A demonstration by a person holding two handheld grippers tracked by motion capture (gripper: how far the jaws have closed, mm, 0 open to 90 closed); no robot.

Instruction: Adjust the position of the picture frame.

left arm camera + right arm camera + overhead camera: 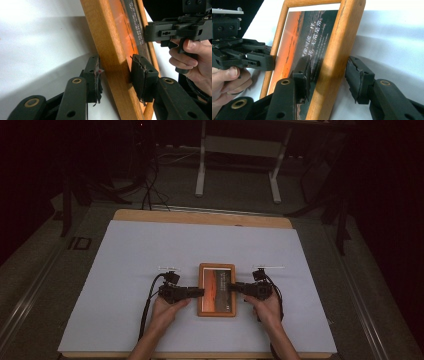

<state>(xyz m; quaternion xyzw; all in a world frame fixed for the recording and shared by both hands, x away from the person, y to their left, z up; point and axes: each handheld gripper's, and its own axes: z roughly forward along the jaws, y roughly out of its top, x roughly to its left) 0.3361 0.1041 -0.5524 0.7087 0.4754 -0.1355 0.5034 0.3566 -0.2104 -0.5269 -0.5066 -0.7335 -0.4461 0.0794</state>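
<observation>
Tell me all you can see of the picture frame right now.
The picture frame is a rectangular frame of light brown wood holding an orange and dark sunset print with lines of white script. It lies on the white sheet, long sides running away from the person. The left gripper straddles its left rail and the right gripper its right rail. In both gripper views small gaps show between pads and wood, so neither seems clamped.

A wooden table (200, 216) covered by a pale white sheet (150, 250) stands in a dim room. Beyond it, the white metal legs of another desk (201, 170) rest on a grey floor (235, 202), with black cables (148, 190) trailing into dark surroundings
</observation>
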